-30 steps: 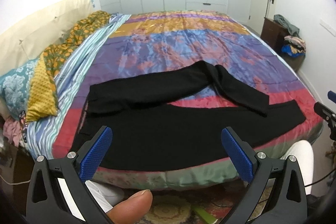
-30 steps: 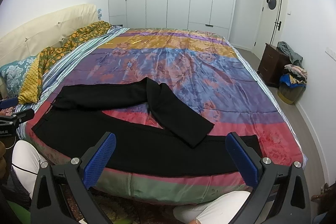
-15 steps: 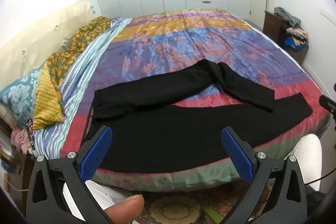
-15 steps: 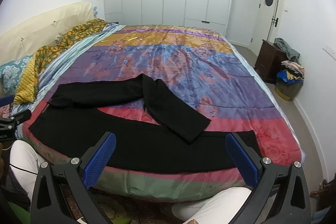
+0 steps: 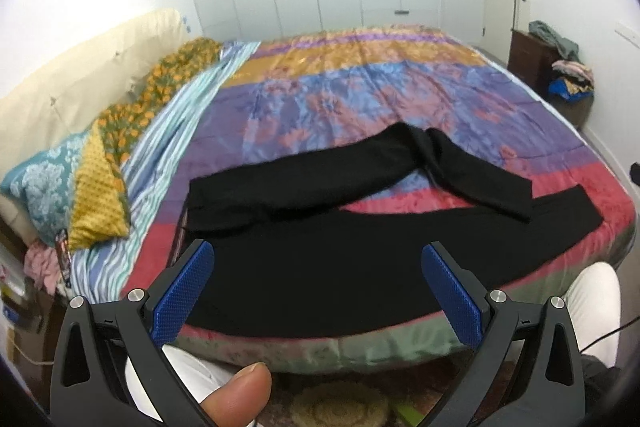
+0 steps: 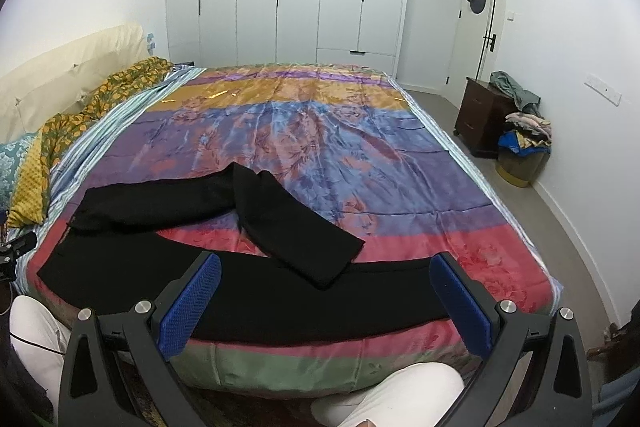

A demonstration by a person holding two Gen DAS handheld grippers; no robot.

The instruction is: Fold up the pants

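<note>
- Pants: black, spread flat on the bed near its front edge; long axis runs left to right along that edge, waist end at left, cuffs at right.
- Near leg lies straight along the edge; far leg bends midway, its cuff end angled back toward the near leg and overlapping it.
- Left gripper: blue pads wide apart, empty, held above the bed's edge before the waist half, clear of the cloth.
- Right gripper: pads wide apart, empty, before the cuff half, not touching.
</note>
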